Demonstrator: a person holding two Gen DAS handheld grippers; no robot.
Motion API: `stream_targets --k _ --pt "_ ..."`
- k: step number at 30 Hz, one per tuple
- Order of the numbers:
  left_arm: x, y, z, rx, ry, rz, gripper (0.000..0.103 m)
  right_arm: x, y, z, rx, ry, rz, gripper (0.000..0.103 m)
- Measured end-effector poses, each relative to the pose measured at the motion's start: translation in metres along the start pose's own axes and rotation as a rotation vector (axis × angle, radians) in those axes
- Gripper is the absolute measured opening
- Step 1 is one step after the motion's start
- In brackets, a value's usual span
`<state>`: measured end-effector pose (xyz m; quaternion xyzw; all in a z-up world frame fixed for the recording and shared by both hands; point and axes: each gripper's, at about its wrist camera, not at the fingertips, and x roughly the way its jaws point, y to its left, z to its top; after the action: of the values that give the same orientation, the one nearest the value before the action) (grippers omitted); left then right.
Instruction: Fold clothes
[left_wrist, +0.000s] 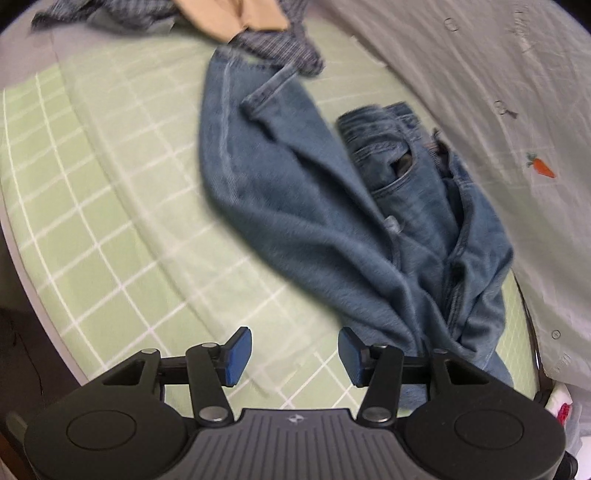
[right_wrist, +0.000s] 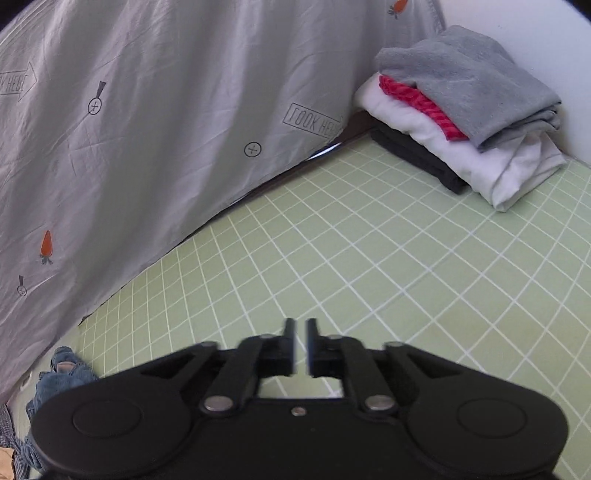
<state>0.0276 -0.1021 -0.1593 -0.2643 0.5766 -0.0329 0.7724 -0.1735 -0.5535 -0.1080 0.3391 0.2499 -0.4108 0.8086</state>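
A pair of blue jeans (left_wrist: 314, 206) lies crumpled on the green checked sheet (left_wrist: 92, 229) in the left wrist view, one leg stretching to the far side, the waist bunched at the near right. My left gripper (left_wrist: 294, 356) is open and empty, just left of the jeans' near end; its right pad (left_wrist: 351, 354) is close to the denim. My right gripper (right_wrist: 300, 341) hovers over bare sheet (right_wrist: 406, 277), its jaws nearly closed with a thin gap, holding nothing. A bit of the jeans (right_wrist: 62, 373) shows at that view's lower left.
A grey quilt with carrot prints (left_wrist: 498, 92) runs along the right of the jeans and also shows in the right wrist view (right_wrist: 129, 129). A checked shirt (left_wrist: 273, 44) and a tan garment (left_wrist: 236, 16) lie beyond. A folded stack (right_wrist: 465, 107) sits in the far corner.
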Motion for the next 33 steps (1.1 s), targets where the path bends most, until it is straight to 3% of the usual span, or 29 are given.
stream_targets --k 1,5,7,9,14,18,24,27,33 --pt "0.002 0.002 0.002 -0.011 0.007 0.006 0.053 -0.001 0.004 -0.005 -0.014 0.004 0.021 0.030" --pt "-0.003 0.003 0.009 0.010 -0.015 0.012 0.055 -0.001 0.031 -0.041 -0.073 0.063 0.097 0.058" --pt "-0.007 0.004 0.012 0.043 -0.030 0.016 0.064 0.002 0.053 -0.062 -0.119 0.086 0.079 0.089" --pt "-0.011 0.008 0.015 0.083 -0.046 0.033 0.074 0.001 0.069 -0.081 -0.164 0.069 0.043 0.103" --pt "-0.013 0.033 0.034 0.147 -0.048 0.083 0.095 -0.002 0.111 -0.129 -0.291 0.006 0.006 0.103" --pt "-0.016 0.055 0.059 0.172 -0.050 0.120 0.096 -0.004 0.146 -0.175 -0.335 0.022 -0.042 0.103" --pt "-0.013 0.077 0.085 0.234 -0.059 0.144 0.097 -0.008 0.178 -0.227 -0.255 0.052 -0.124 0.103" --pt "-0.003 0.084 0.092 0.263 -0.036 0.171 0.097 -0.015 0.185 -0.245 -0.231 0.078 -0.109 0.103" --pt "0.016 0.092 0.092 0.287 0.021 0.176 0.097 -0.024 0.192 -0.265 -0.236 0.137 0.019 0.103"
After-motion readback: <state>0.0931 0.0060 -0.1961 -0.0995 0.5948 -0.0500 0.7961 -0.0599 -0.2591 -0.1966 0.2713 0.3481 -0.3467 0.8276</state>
